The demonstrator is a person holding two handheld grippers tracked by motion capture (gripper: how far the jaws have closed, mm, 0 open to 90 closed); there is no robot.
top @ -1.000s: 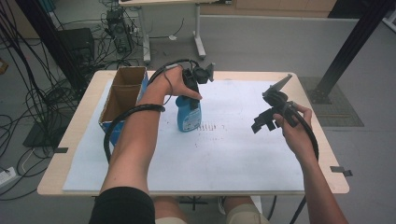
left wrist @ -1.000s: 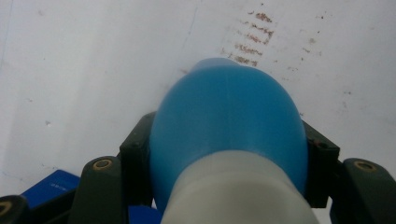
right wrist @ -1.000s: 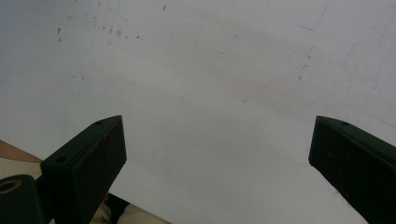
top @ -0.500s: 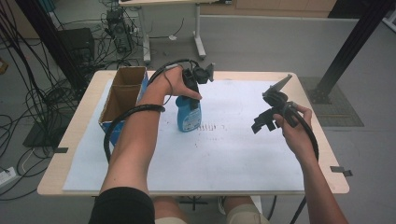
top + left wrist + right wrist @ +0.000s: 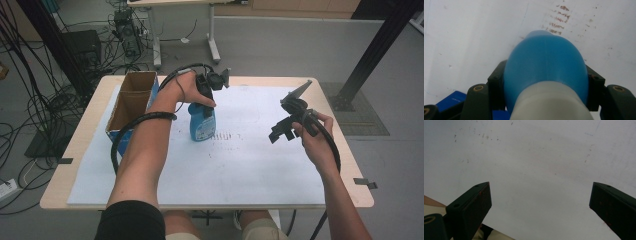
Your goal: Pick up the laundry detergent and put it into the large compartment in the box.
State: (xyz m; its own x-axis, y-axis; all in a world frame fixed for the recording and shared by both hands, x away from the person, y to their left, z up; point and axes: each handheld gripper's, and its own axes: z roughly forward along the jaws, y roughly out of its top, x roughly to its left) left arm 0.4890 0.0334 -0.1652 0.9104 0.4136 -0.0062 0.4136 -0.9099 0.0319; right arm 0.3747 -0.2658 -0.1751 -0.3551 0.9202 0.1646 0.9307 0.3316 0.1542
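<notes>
A blue spray bottle [image 5: 202, 125] with a white label stands upright on the white sheet [image 5: 240, 165], left of the table's middle. My left gripper [image 5: 207, 106] comes down on it from above and is shut on its top. In the left gripper view the blue body [image 5: 546, 62] and its whitish neck sit squeezed between the two black jaws, with the left gripper [image 5: 546, 78] pressing on both sides. My right gripper [image 5: 278, 134] hovers above the right part of the sheet, tilted down to the left. Its jaws stand wide apart, and the right gripper [image 5: 540, 203] has nothing between them.
An open cardboard box [image 5: 131, 100] with blue sides stands at the table's back left, just left of the bottle. Brown smudge marks [image 5: 224, 136] lie on the sheet to the bottle's right. The wooden table edge [image 5: 345, 150] runs close to the right hand.
</notes>
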